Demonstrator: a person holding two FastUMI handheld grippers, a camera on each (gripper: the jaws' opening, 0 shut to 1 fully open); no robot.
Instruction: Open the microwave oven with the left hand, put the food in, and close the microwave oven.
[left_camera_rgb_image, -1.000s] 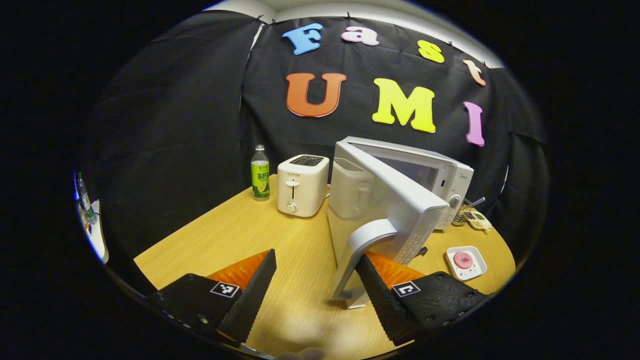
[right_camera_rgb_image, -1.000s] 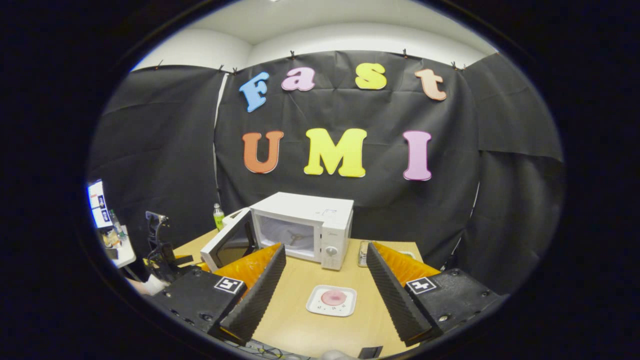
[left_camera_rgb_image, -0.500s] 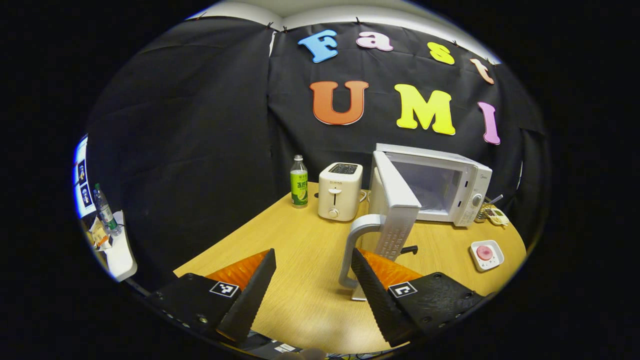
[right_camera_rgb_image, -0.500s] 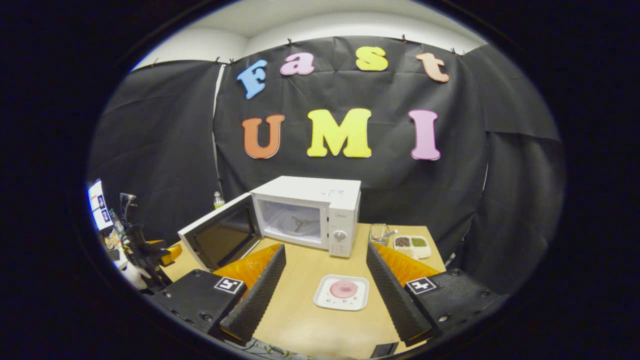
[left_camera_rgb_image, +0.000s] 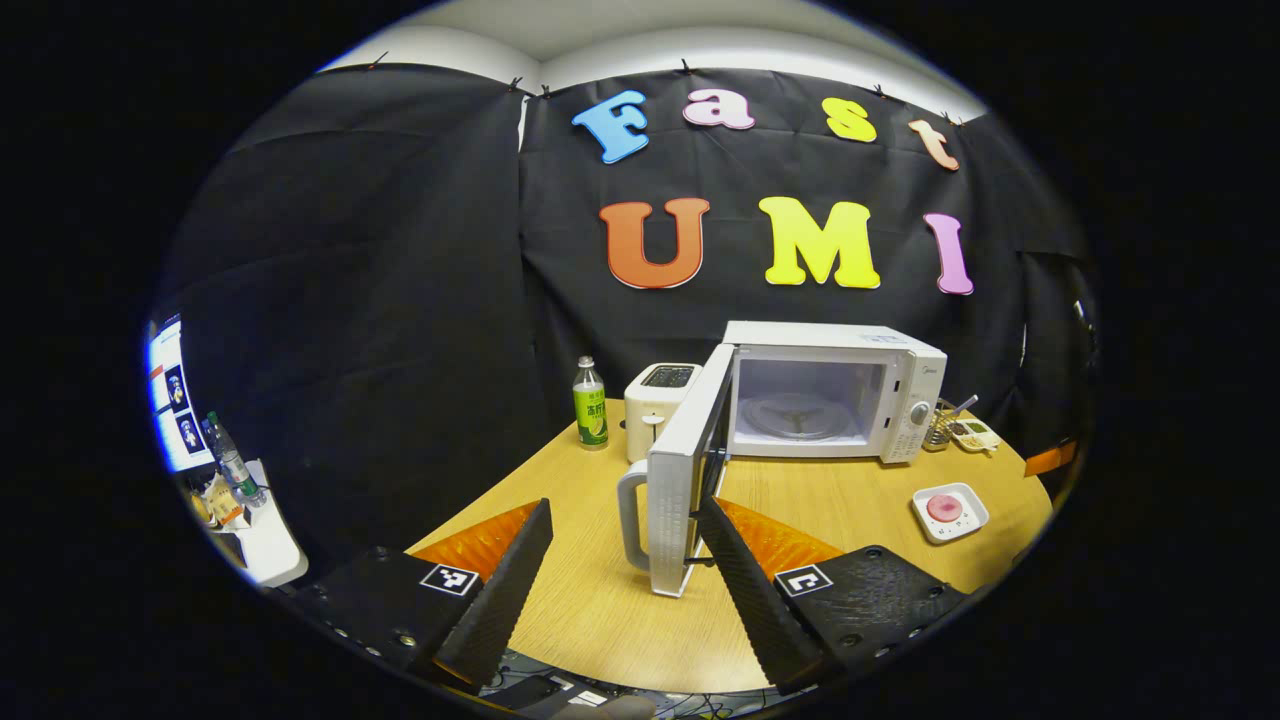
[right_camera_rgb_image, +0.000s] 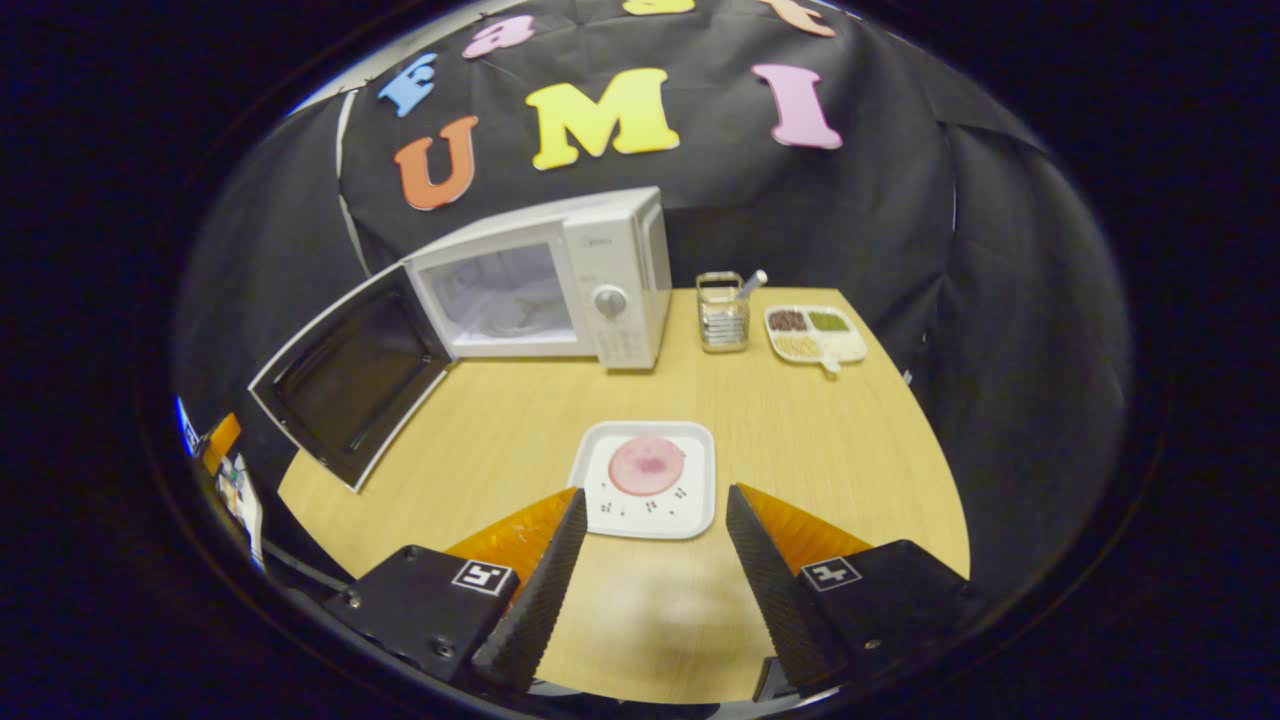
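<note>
- Your white box-shaped microwave oven (right_camera_rgb_image: 560, 280) stands at the wooden table's (right_camera_rgb_image: 800, 440) back, long axis along the wall, cavity facing you, door (left_camera_rgb_image: 685, 470) swung wide.
- Pink round food on the white square plate (right_camera_rgb_image: 650, 478) lies just ahead of your right gripper (right_camera_rgb_image: 655, 535).
- Both your grippers' jaws gape wide, empty; the left gripper (left_camera_rgb_image: 625, 560) sits near the door's edge.

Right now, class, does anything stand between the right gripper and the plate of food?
Nothing visible does. The right gripper is open just short of the white square plate with pink food, only bare wooden table between them.
</note>
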